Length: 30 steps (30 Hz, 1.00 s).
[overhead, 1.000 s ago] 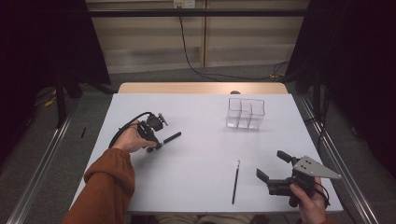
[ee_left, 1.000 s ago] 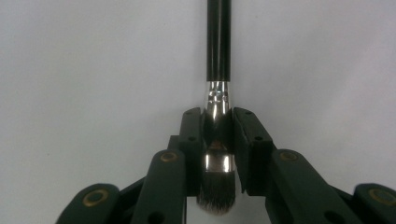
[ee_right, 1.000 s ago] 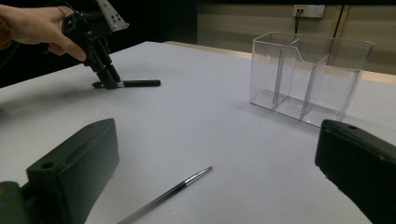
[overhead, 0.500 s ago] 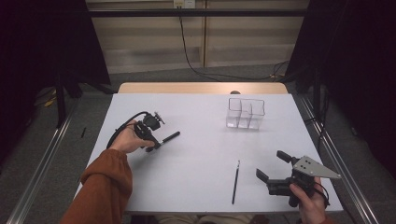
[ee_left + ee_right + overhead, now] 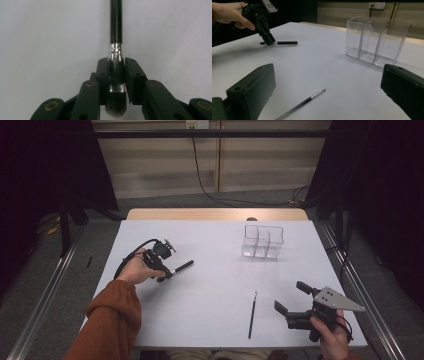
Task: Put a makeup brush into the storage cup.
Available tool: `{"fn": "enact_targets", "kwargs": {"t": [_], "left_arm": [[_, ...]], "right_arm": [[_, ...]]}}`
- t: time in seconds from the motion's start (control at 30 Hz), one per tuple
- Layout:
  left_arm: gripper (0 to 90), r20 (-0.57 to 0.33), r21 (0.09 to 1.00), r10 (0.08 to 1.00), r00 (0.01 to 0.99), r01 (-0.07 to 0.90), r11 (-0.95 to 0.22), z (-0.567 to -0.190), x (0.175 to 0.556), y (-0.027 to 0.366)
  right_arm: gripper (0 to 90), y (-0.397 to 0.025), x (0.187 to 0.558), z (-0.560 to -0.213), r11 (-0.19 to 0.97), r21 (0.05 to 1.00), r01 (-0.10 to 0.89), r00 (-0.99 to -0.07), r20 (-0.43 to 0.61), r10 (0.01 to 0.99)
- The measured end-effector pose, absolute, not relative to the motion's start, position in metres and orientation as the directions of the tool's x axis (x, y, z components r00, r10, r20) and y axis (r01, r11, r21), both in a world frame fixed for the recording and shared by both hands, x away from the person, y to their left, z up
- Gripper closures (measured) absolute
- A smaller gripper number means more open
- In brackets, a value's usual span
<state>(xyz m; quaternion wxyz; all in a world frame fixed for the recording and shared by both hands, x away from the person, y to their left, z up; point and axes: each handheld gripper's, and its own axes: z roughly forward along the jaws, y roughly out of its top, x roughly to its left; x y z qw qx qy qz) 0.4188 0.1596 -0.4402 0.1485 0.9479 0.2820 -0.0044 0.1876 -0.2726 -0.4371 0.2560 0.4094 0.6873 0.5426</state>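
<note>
A makeup brush with a black handle (image 5: 182, 266) lies on the white table (image 5: 215, 285) at the left. My left gripper (image 5: 166, 271) is shut on its silver ferrule (image 5: 116, 72), with the bristles toward the camera and the handle pointing away. In the right gripper view, the left gripper (image 5: 268, 40) tilts down onto the brush (image 5: 285, 43), which rests on the table. My right gripper (image 5: 292, 296) is held open near the front right edge, nothing between its jaws (image 5: 328, 72). A thin black liner brush (image 5: 252, 314) lies just left of it (image 5: 300, 105).
A clear plastic organiser (image 5: 263, 241) with several compartments stands upright at the back right (image 5: 377, 40). A wooden strip (image 5: 215, 214) borders the table's far edge. Metal rails run along the floor on both sides.
The left hand and its gripper have shifted slightly to the left, still shut on the brush. The right gripper has not moved.
</note>
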Motion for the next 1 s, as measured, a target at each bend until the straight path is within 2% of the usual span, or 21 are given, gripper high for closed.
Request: {"fn": "enact_targets", "kwargs": {"t": [0.27, 1.0], "left_arm": [[74.8, -0.112, 0.289, 0.535, 0.837, 0.542, -0.789, -0.442, 0.418, 0.161], [74.7, -0.155, 0.520, 0.562, 0.812, 0.551, -0.653, -0.427, 0.406, 0.180]], "right_arm": [[0.0, -0.273, 0.187, -0.437, 0.076, 0.956, 0.284, -0.533, 0.092, 0.841], [0.0, -0.273, 0.187, -0.437, 0.075, 0.956, 0.285, -0.532, 0.093, 0.842]]}}
